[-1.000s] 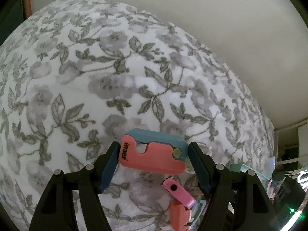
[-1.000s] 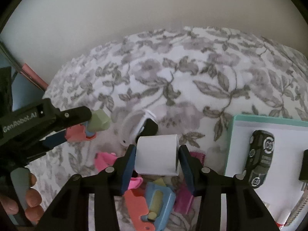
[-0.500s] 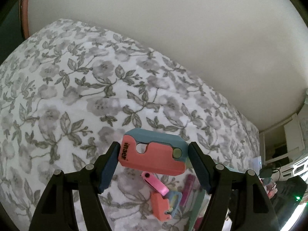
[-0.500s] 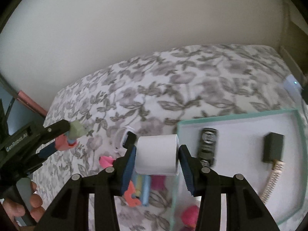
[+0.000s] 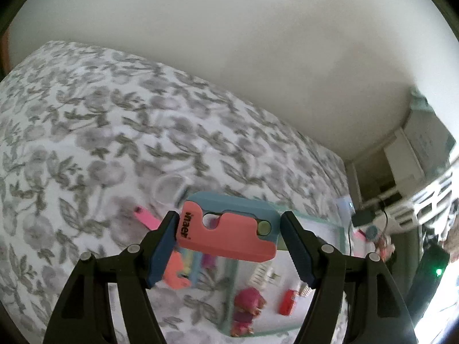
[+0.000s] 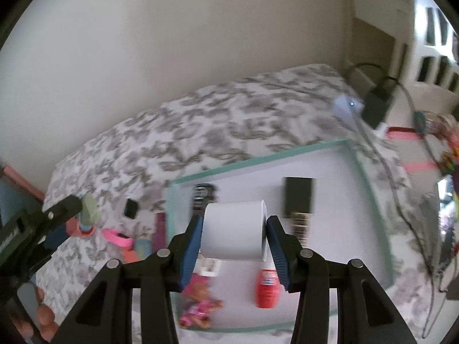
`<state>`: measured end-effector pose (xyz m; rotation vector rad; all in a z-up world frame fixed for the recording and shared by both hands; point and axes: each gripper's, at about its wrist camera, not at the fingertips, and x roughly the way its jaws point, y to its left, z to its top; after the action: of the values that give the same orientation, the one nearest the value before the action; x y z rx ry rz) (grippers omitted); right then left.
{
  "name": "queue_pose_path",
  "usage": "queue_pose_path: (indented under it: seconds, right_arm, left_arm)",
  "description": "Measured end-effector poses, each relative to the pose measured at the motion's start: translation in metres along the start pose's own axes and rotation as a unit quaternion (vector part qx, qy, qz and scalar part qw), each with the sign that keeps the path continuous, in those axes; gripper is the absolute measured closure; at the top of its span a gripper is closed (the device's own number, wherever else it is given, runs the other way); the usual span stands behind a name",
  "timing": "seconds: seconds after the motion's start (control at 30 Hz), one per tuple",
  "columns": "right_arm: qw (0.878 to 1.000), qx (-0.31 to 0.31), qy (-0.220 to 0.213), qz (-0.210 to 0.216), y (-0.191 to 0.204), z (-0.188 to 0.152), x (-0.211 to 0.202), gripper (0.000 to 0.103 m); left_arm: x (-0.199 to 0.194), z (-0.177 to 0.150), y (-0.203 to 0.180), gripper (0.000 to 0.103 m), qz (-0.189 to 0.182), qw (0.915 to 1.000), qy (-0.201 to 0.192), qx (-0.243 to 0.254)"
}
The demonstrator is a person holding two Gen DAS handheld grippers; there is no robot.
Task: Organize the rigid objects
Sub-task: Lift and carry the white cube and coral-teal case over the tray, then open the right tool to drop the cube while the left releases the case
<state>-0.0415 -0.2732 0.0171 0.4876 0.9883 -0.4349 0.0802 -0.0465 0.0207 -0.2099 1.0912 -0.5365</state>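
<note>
Left wrist view: left gripper [image 5: 228,229] clamped on a pink-and-blue folding cutter [image 5: 229,226], held clear above the floral bedspread [image 5: 86,132]; a clear ring [image 5: 167,190] lies at 11 o'clock of the cutter, a pink strip [image 5: 146,219] at 9 o'clock, a coral piece [image 5: 175,272] at 7 o'clock. The teal-rimmed tray [image 5: 229,292] sits below and to 5 o'clock, holding a pink doll figure [image 5: 246,309] and a red item [image 5: 287,301]. Right wrist view: at 9 o'clock the left gripper [image 6: 71,215] appears again, a hand [image 6: 43,315] at 7 o'clock on its handle. Loose pink and blue pieces [image 6: 134,245] lie on the bedspread just left of the tray. Right gripper [image 6: 233,232] closed on a white roll [image 6: 233,230], held above the tray's inside. On the tray floor: a black toy car [image 6: 202,196] at 11 o'clock of the roll, a black adapter [image 6: 298,197] at 1 o'clock, a red bottle [image 6: 266,286] at 5 o'clock. Black cables [image 6: 401,172] trail at 3 o'clock. Motion blur throughout
</note>
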Motion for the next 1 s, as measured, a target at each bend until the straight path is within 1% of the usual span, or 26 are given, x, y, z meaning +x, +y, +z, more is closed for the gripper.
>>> queue_pose_path:
  seconds: [0.1, 0.23, 0.4, 0.53, 0.7, 0.83, 1.0]
  right_arm:
    - [1.000, 0.017, 0.002, -0.024, -0.021, -0.001, 0.000, 0.055]
    - [0.999, 0.036, 0.009, -0.035, -0.042, 0.000, 0.004, 0.055]
    - [0.996, 0.048, 0.010, -0.075, -0.061, 0.001, 0.006, 0.054]
    - [0.994, 0.058, 0.022, -0.089, -0.072, 0.001, 0.015, 0.054]
    - [0.992, 0.082, 0.028, -0.097, -0.088, -0.001, 0.022, 0.055]
    - [0.991, 0.085, 0.035, -0.098, -0.093, -0.002, 0.028, 0.054]
    - [0.991, 0.084, 0.046, -0.095, -0.094, -0.003, 0.036, 0.054]
  left_arm:
    - [0.007, -0.010, -0.021, 0.030, -0.004, 0.9996, 0.013, 0.025]
    - [0.020, -0.026, -0.050, 0.030, -0.010, 0.9977, 0.032, 0.059]
    - [0.039, -0.046, -0.085, 0.030, 0.009, 0.9913, 0.050, 0.121]
    - [0.054, -0.062, -0.103, 0.030, 0.013, 0.9861, 0.069, 0.150]
    - [0.074, -0.081, -0.122, 0.030, 0.029, 0.9773, 0.084, 0.192]
    - [0.086, -0.086, -0.130, 0.030, 0.037, 0.9735, 0.091, 0.206]
    - [0.095, -0.090, -0.134, 0.029, 0.045, 0.9708, 0.094, 0.216]
